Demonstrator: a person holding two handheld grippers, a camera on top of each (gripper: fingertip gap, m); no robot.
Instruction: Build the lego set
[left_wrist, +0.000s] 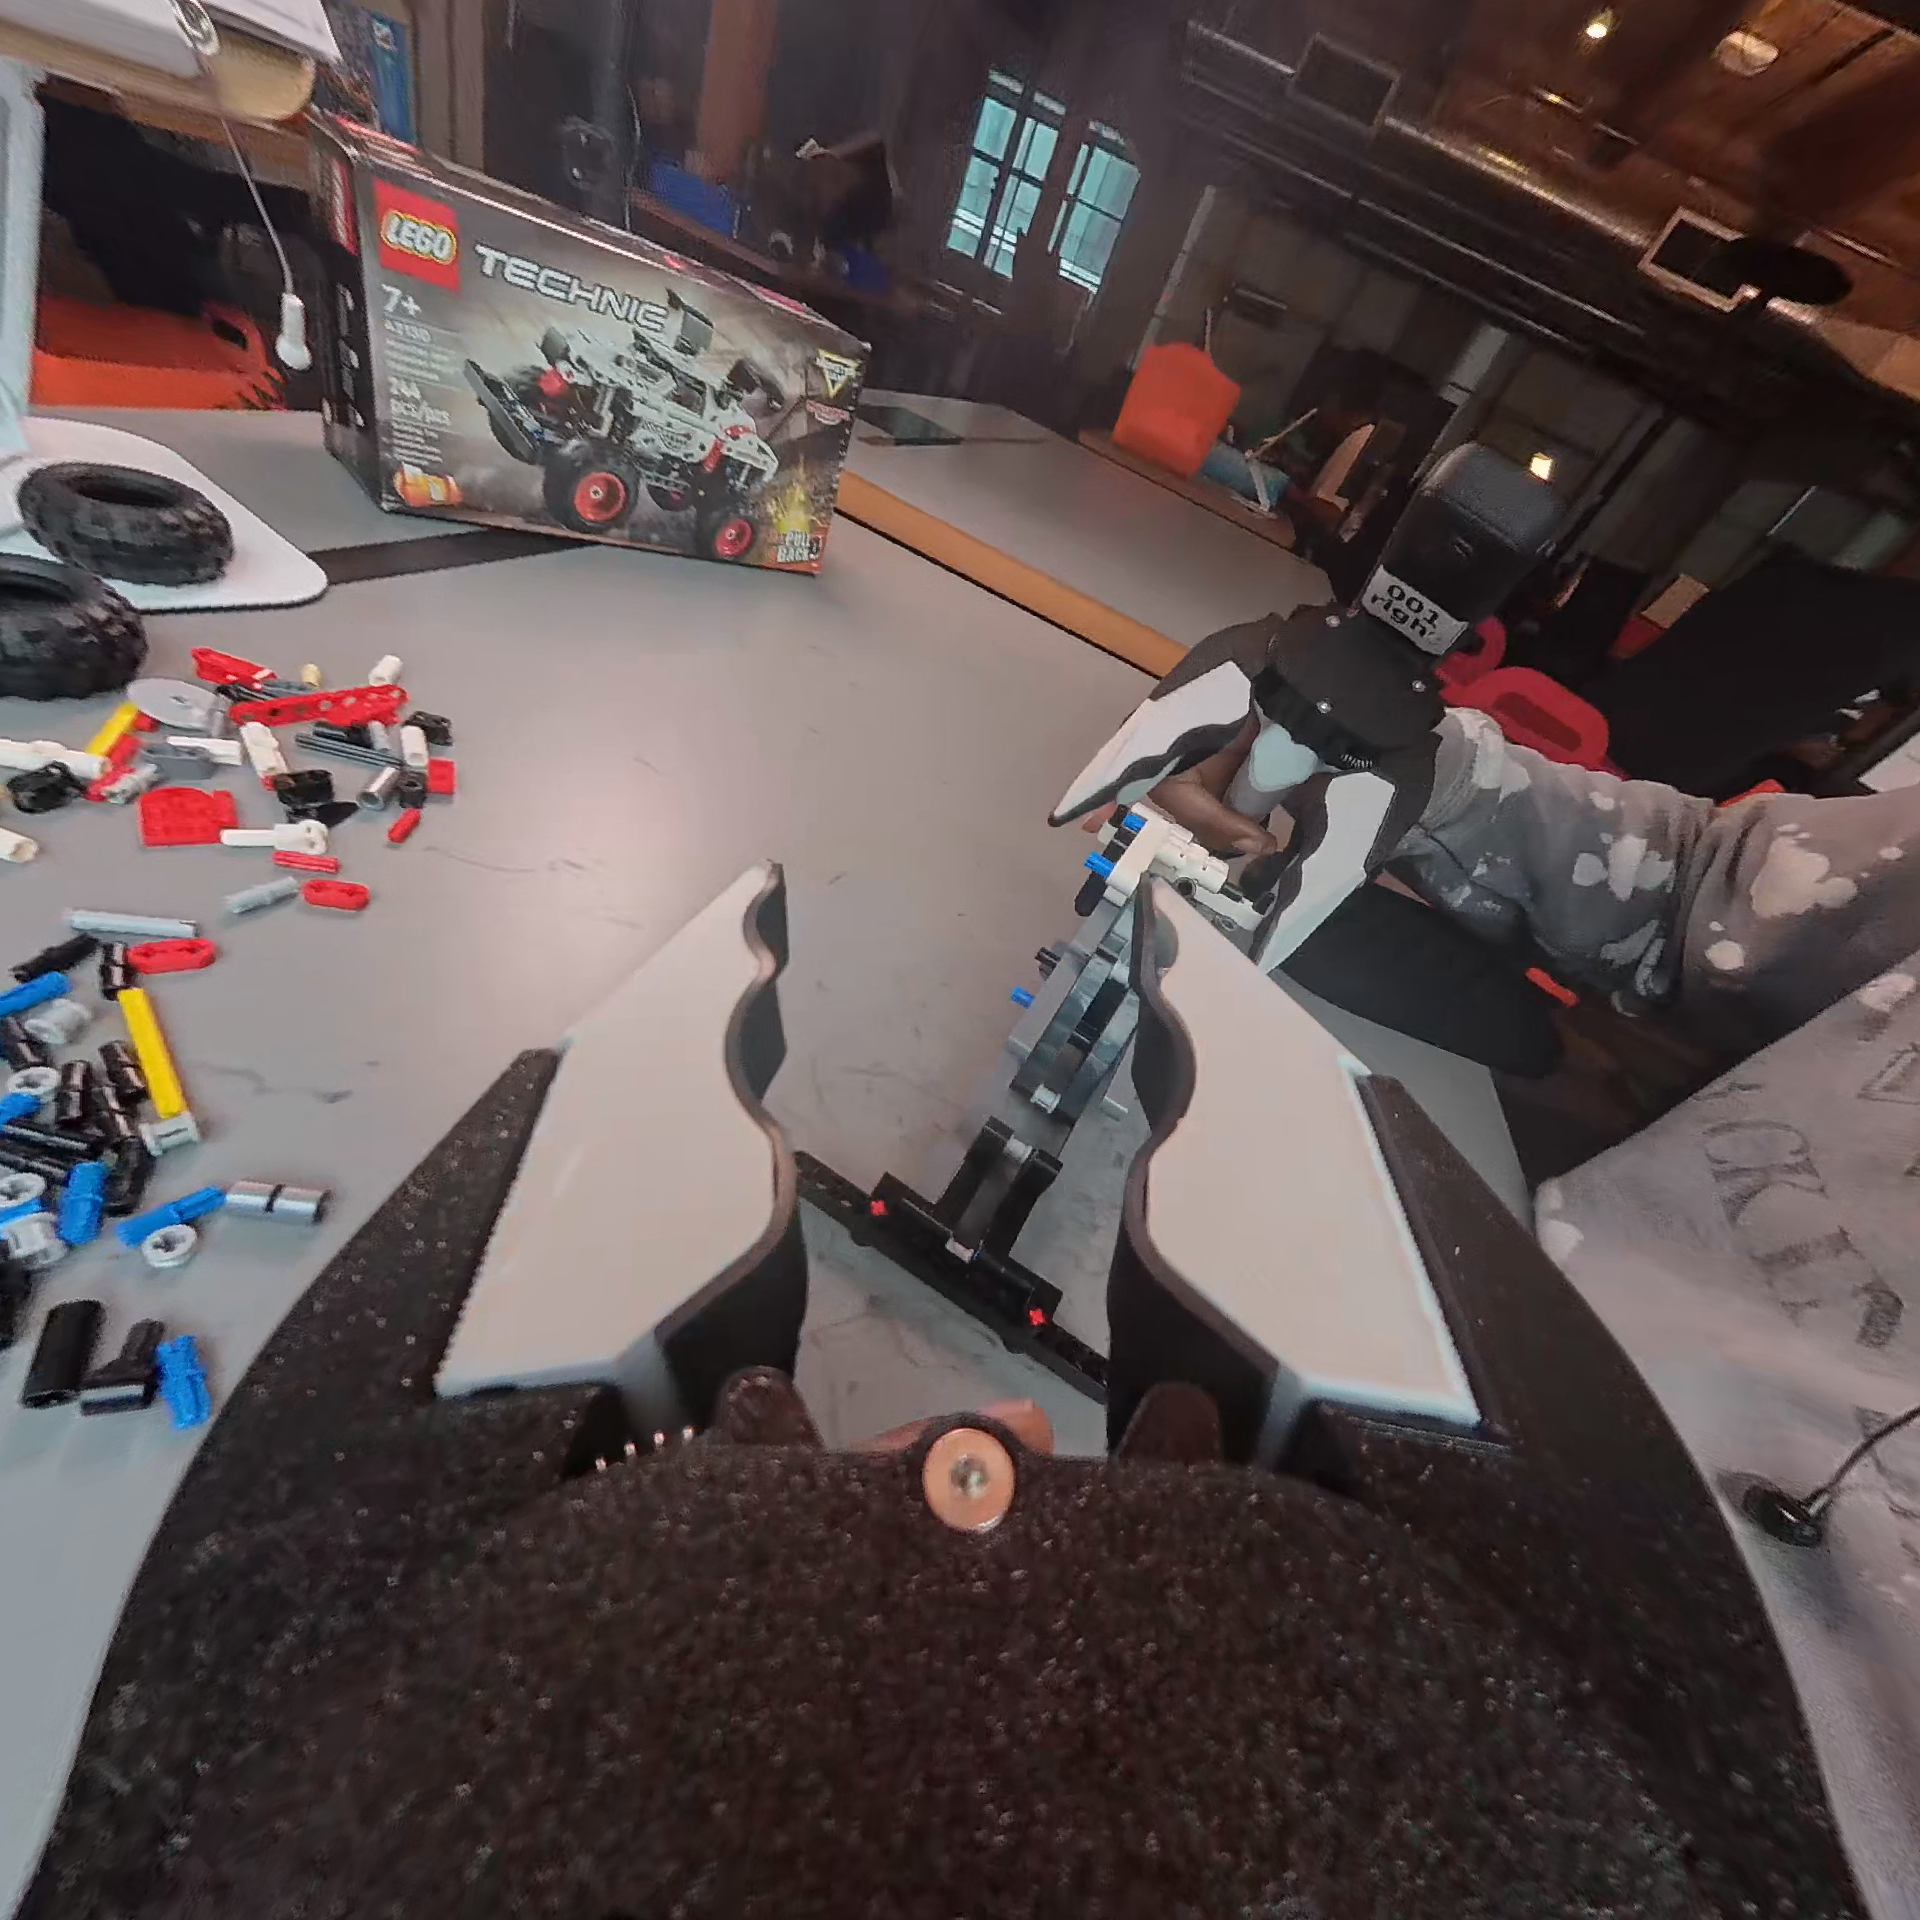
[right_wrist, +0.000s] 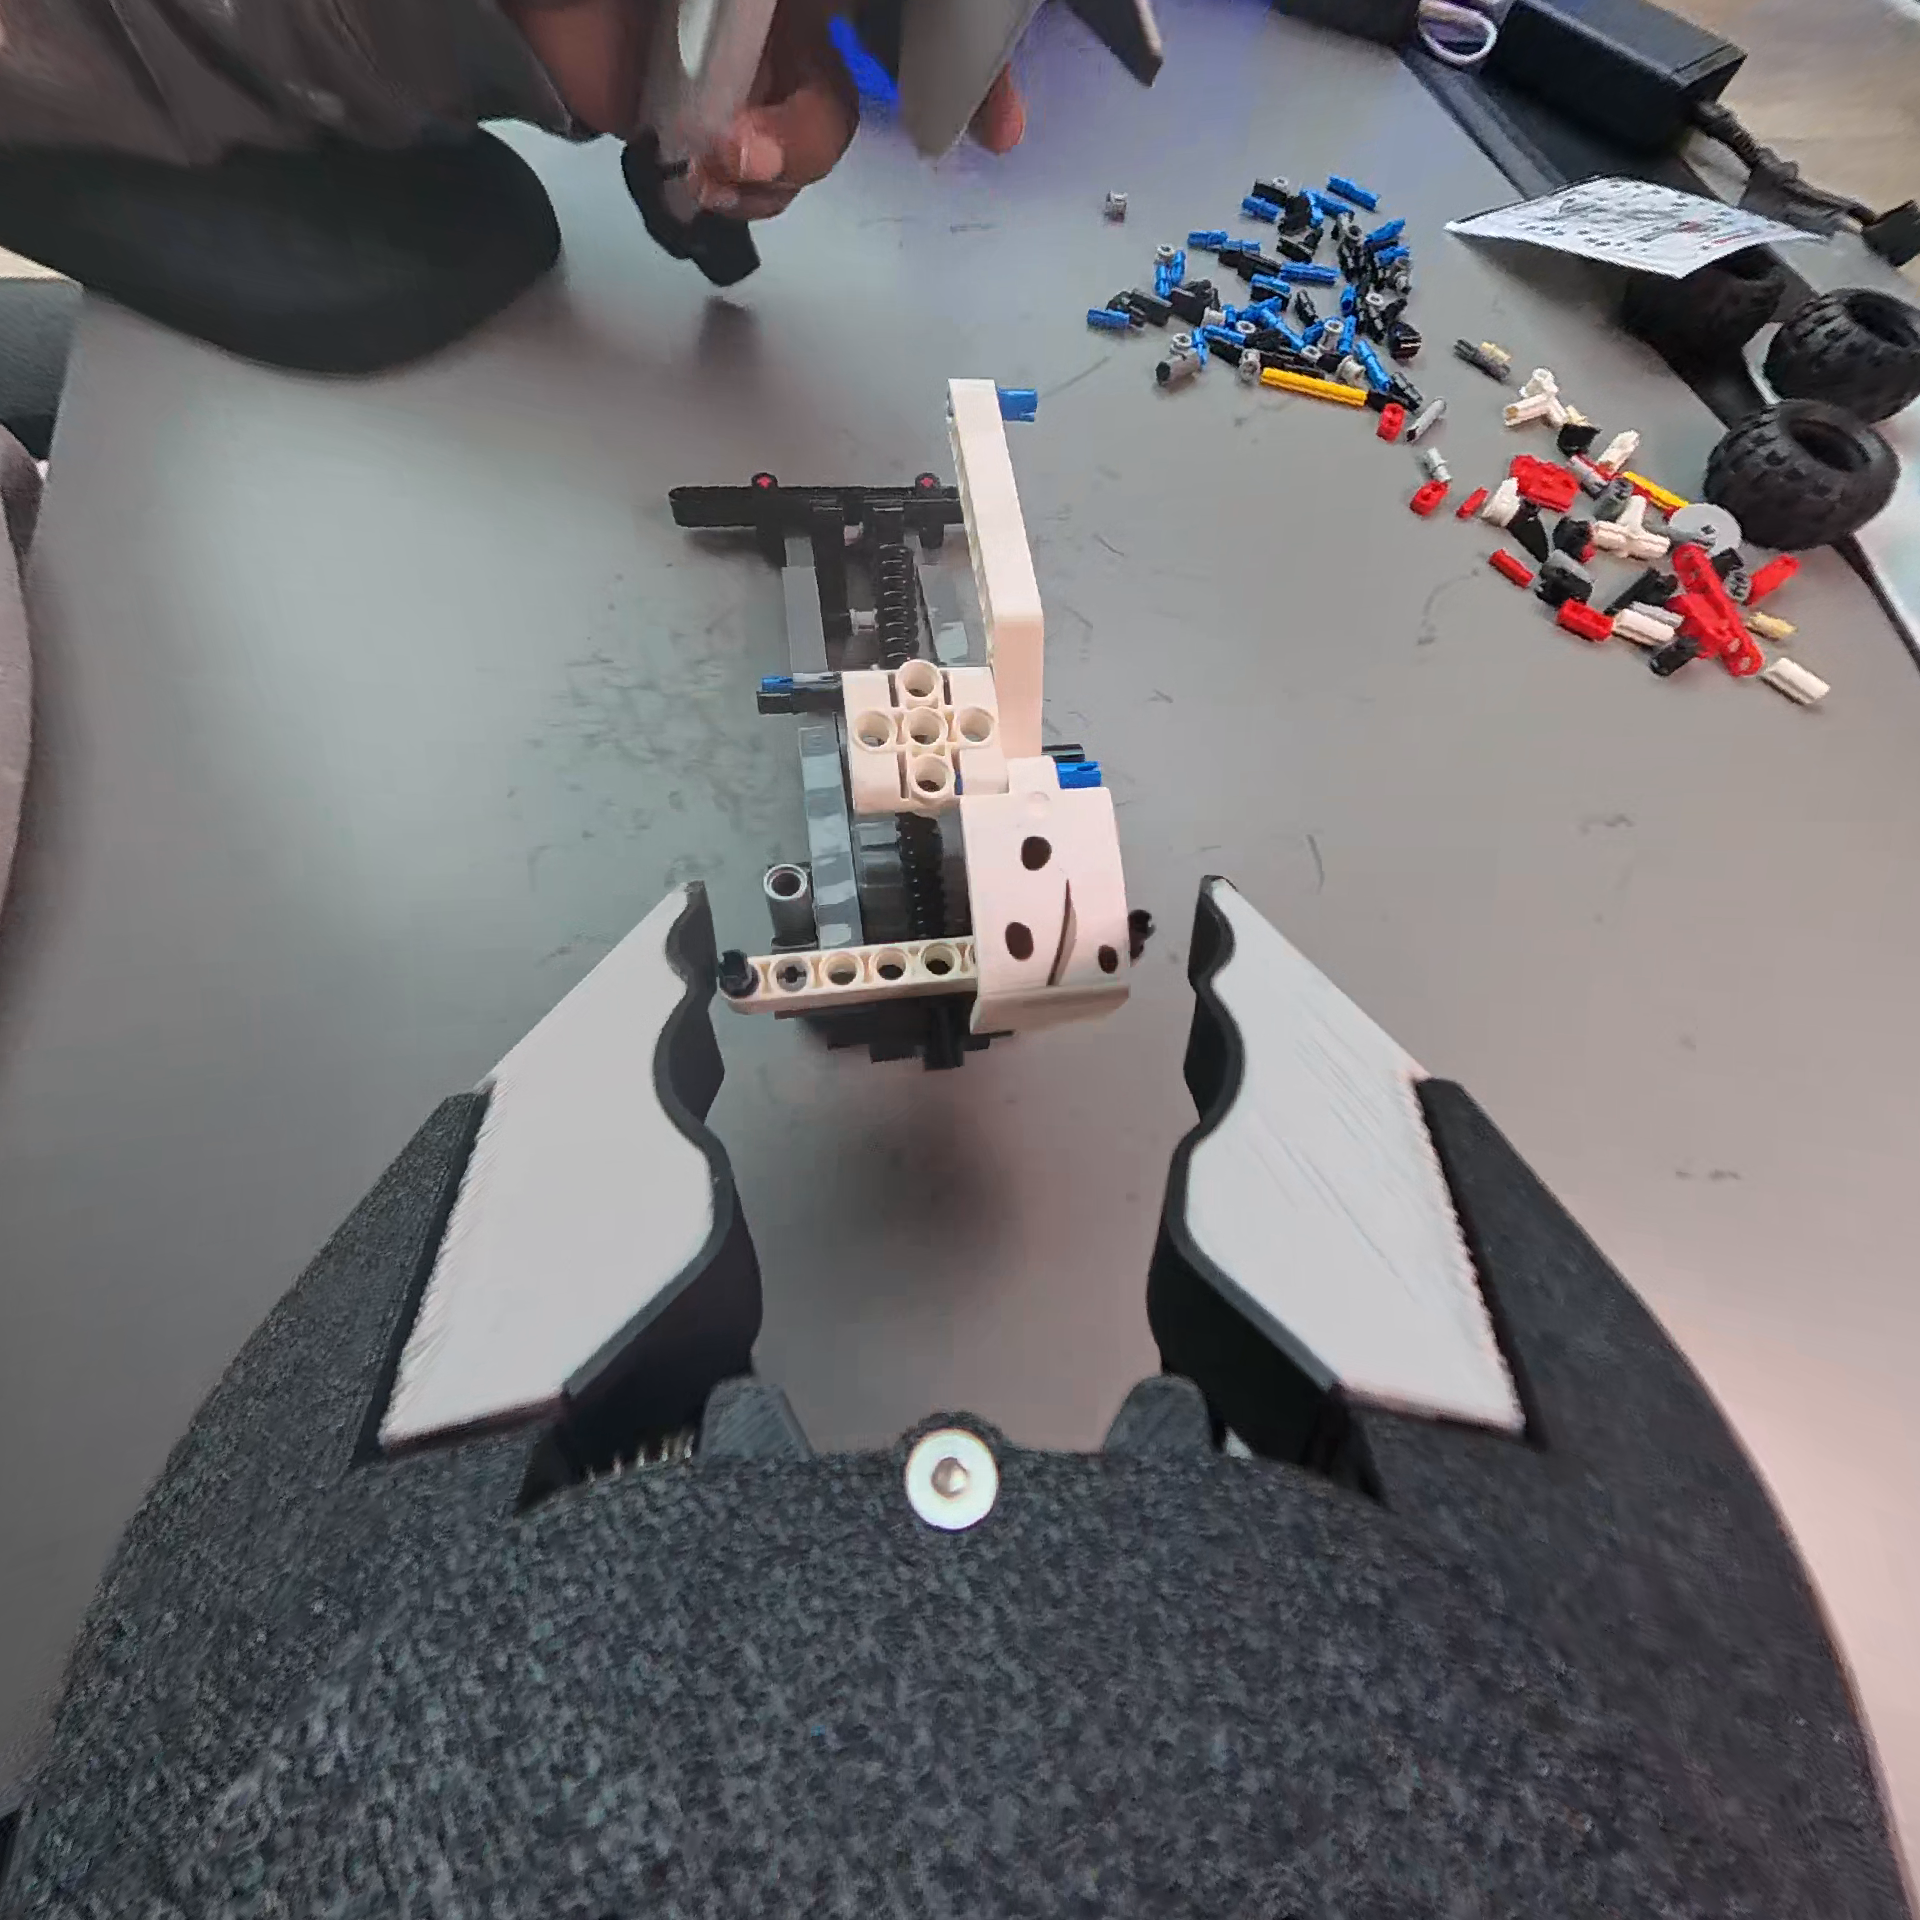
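The part-built lego chassis lies on the grey table. It has a black cross beam at one end, grey and black gears in the middle, and white beams plus a spotted white panel at the other. My right gripper is open, its jaws either side of the white end and not closed on it. My left gripper is open and empty over the black-beam end of the chassis. The right gripper also shows there, at the far end. The left gripper is blurred in the right wrist view.
Loose red, blue, black and white pieces lie left of the chassis and also show in the right wrist view. Black tyres and the set's box stand behind them. A paper sheet and a black adapter lie at the edge. Across from one pair of fingers to the other is roughly 15 centimetres.
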